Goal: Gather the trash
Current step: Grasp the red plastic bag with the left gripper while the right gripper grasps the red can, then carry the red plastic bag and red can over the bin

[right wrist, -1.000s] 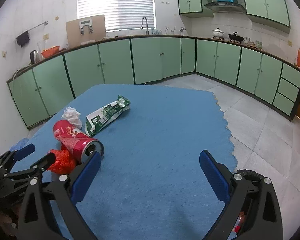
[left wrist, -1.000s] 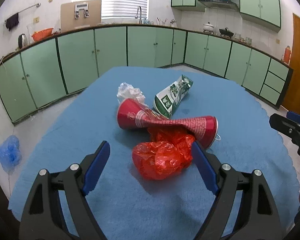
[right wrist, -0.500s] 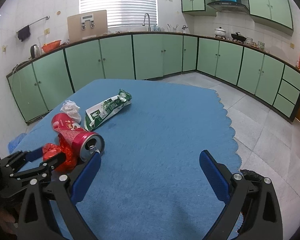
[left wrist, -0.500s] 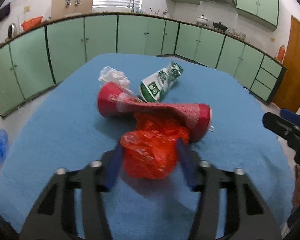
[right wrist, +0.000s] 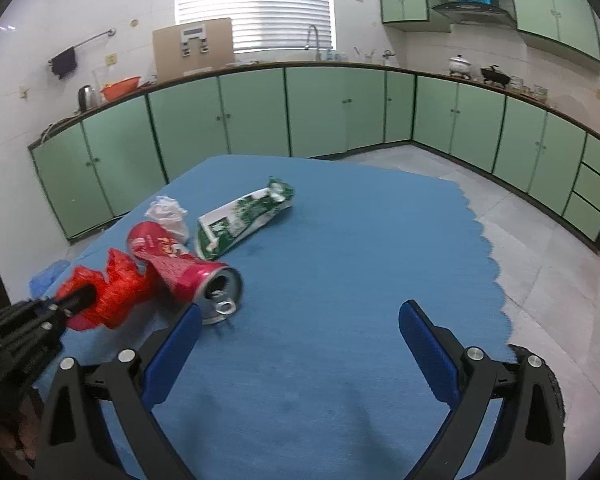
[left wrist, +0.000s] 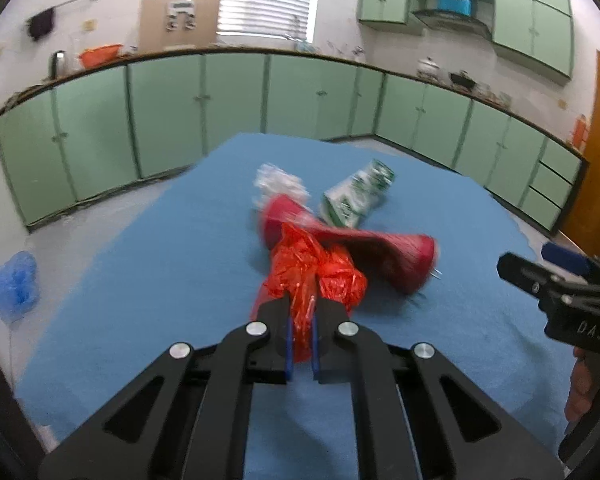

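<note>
My left gripper (left wrist: 301, 316) is shut on a crumpled red plastic bag (left wrist: 312, 272), lifted a little off the blue tablecloth (left wrist: 180, 264). The bag also shows in the right wrist view (right wrist: 112, 290), held by the left gripper (right wrist: 74, 300). Behind it lie a crushed red can (left wrist: 360, 244) (right wrist: 180, 260), a flattened green-and-white carton (left wrist: 356, 196) (right wrist: 244, 216) and a white crumpled wad (left wrist: 278, 182) (right wrist: 168, 212). My right gripper (right wrist: 300, 336) is open and empty over the cloth, right of the can.
A blue plastic bag (left wrist: 16, 282) lies on the floor left of the table. A dark round thing (right wrist: 540, 376) sits by the table's scalloped right edge. Green cabinets (right wrist: 260, 116) line the walls.
My left gripper closed on the red bag and raised it, stretching it upward. The right gripper stayed open, nearly still.
</note>
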Demonstrator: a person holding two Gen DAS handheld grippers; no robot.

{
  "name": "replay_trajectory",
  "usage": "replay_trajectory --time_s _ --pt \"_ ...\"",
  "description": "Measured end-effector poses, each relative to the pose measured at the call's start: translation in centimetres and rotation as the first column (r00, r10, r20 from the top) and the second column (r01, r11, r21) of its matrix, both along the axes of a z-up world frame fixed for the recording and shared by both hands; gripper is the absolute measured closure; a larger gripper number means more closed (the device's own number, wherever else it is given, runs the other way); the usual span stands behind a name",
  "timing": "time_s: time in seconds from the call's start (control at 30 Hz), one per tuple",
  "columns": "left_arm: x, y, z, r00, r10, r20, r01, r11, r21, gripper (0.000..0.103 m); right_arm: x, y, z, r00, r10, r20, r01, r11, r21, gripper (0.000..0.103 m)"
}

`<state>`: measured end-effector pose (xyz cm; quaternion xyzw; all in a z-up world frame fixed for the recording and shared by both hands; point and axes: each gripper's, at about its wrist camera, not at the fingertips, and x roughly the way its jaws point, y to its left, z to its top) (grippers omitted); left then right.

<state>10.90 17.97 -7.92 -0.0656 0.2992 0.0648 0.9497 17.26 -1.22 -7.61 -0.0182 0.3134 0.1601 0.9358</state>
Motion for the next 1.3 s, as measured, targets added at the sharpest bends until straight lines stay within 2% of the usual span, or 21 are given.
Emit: replay_trajectory --time_s 0.13,0.2,0.53,1.07,1.1,1.17,1.2,1.23,1.3 --pt "-0.9 1.5 0.7 0.995 0.094 0.02 -0.095 0.994 0.052 0.098 0.4 1.4 -0.4 0.999 0.029 -0.015 -0.029 1.0 0.009 0.006" --pt "-1.0 1.8 0.7 0.993 0.114 0.017 -0.115 0.99 0.076 0.099 0.4 2.2 -0.7 0.998 0.05 -0.023 -0.05 0.999 0.015 0.006" --pt "-0.6 2.2 0.6 0.992 0.127 0.021 -0.129 0.987 0.094 0.099 2.2 5.3 -1.5 0.994 0.103 -0.043 -0.102 0.995 0.013 0.006" --pt "1.5 5.1 -1.2 0.988 0.151 -0.037 -0.149 0.987 0.061 0.098 5.2 7.8 -3.1 0.989 0.121 -0.091 -0.12 0.993 0.009 0.007" --pt "1.5 5.4 -1.3 0.987 0.155 -0.038 -0.152 0.987 0.057 0.099 5.3 8.0 -3.1 0.988 0.125 -0.095 -0.125 0.992 0.007 0.009" --pt "1.6 5.7 -1.3 0.986 0.159 -0.038 -0.157 0.986 0.053 0.098 5.6 8.4 -3.3 0.983 0.146 -0.112 -0.146 0.989 0.015 0.024" --pt "1.6 5.6 -1.3 0.986 0.162 -0.038 -0.16 0.986 0.053 0.098 5.7 8.4 -3.4 0.98 0.156 -0.124 -0.155 0.988 0.022 0.028" --pt "1.6 5.7 -1.3 0.986 0.163 -0.038 -0.161 0.985 0.053 0.098 5.8 8.5 -3.6 0.975 0.168 -0.144 -0.165 0.986 0.031 0.038" --pt "1.5 5.8 -1.4 0.986 0.165 -0.039 -0.163 0.985 0.051 0.098 5.7 8.6 -4.0 0.969 0.178 -0.172 -0.174 0.984 0.04 0.043"
